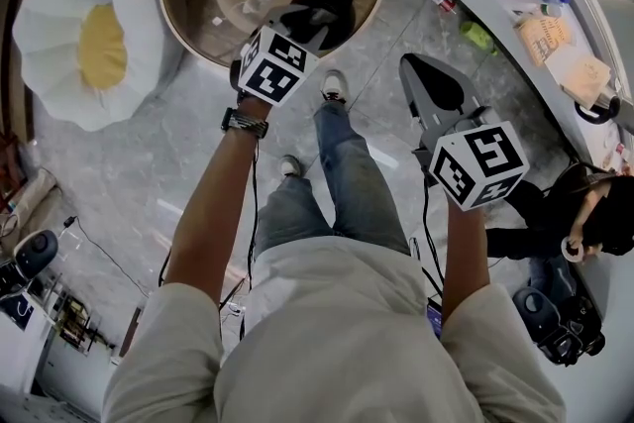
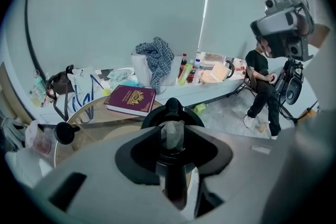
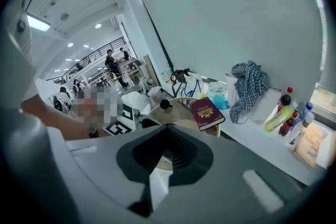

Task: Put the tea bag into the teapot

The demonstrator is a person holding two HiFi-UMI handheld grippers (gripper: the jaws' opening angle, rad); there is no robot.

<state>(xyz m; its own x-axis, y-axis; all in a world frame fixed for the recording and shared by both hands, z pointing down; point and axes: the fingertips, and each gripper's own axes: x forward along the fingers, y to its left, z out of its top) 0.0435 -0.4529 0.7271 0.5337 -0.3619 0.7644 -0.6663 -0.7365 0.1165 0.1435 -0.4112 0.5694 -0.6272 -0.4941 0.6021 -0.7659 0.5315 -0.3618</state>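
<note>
The tea bag [image 2: 171, 135] hangs low in the centre of the left gripper view, a pale grey pouch right over the dark mouth of the black teapot [image 2: 173, 113]. The left gripper [image 1: 305, 18] has its jaws spread wide with the bag in the gap between their tips; the pads do not look to be pressing it. In the head view the teapot sits at upper centre on a round glass table [image 1: 188, 5], and this gripper points down at it. A maroon book [image 2: 131, 99] lies on the table just behind the pot, towards the left. The right gripper [image 1: 411, 66] is right of centre in the head view, over the grey floor and well apart from the table; its jaws meet at the tips with nothing between them. Beyond the table a white counter [image 2: 173, 93] carries a checked cloth [image 2: 157, 57] and bottles [image 2: 184, 68]. An egg-shaped cushion [image 1: 84, 40] lies at the head view's upper left
</note>
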